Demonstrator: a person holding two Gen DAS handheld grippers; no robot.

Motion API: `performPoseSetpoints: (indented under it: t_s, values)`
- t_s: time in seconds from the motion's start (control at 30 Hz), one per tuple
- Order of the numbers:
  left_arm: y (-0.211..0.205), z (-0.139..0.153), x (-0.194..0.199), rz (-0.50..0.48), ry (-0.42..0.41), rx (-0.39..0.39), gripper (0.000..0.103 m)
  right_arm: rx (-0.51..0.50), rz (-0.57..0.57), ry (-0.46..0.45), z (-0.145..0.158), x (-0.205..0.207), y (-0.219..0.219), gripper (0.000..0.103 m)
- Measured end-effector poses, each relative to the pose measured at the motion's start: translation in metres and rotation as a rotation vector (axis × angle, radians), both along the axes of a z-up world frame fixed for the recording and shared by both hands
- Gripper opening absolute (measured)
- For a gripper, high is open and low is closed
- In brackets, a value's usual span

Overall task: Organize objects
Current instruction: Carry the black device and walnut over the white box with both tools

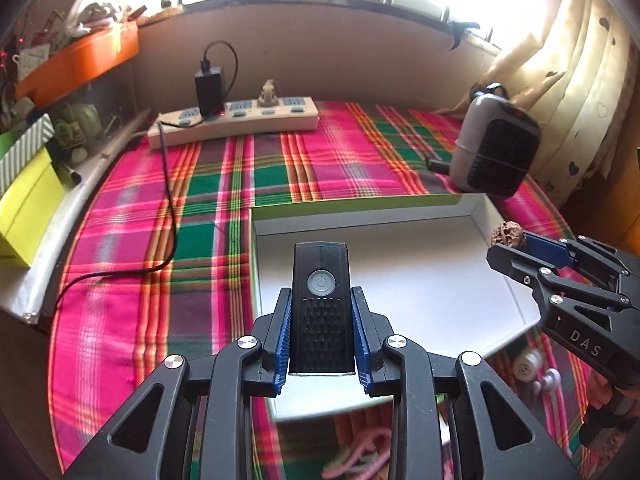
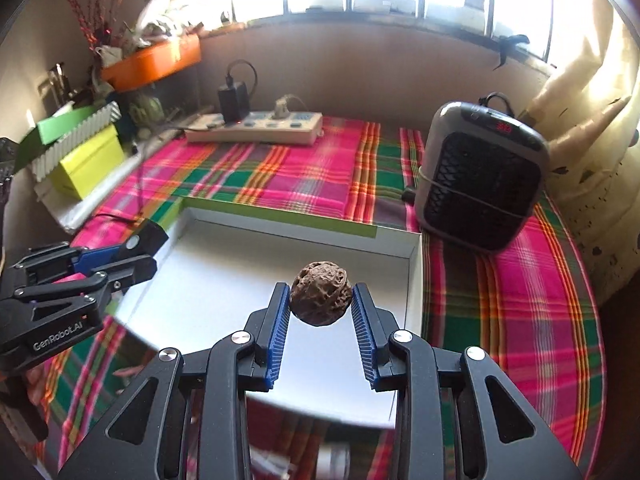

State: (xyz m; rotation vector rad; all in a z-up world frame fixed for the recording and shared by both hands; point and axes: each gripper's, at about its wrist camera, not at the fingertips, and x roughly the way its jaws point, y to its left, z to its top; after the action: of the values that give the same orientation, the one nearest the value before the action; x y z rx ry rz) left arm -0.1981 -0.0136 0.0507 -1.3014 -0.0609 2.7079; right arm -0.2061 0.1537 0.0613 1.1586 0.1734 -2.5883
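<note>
My left gripper [image 1: 322,300] is shut on a black rectangular device with a round power button [image 1: 321,304], held above the near left part of a shallow white box [image 1: 476,210] with a green outer rim. My right gripper [image 2: 320,294] is shut on a wrinkled brown walnut [image 2: 321,299], held over the box [image 2: 414,264] near its right side. Each gripper shows in the other's view: the right one [image 1: 505,242] with the walnut [image 1: 507,234] at the box's right wall, the left one [image 2: 142,250] with the black device [image 2: 146,238] at the box's left edge.
The box lies on a pink and green plaid cloth [image 1: 180,216]. A white power strip [image 1: 236,120] with a black charger and trailing cable sits at the back. A grey fan heater [image 2: 480,176] stands at the right. Green boxes [image 2: 88,164] and an orange tray [image 2: 154,62] line the left.
</note>
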Motion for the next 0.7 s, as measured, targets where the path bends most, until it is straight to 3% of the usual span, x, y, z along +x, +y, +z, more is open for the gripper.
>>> performPoseSetpoints:
  t_s: [0.33,0.7]
  values:
    - [0.007,-0.021,-0.035,-0.004,-0.041,-0.012,0.025,0.055,-0.012,-0.057,-0.022,-0.041,-0.005,0.033]
    - [0.01,-0.029,-0.047,-0.005,-0.051,-0.024,0.025,0.087,-0.012,-0.078,-0.035,-0.055,-0.008,0.033]
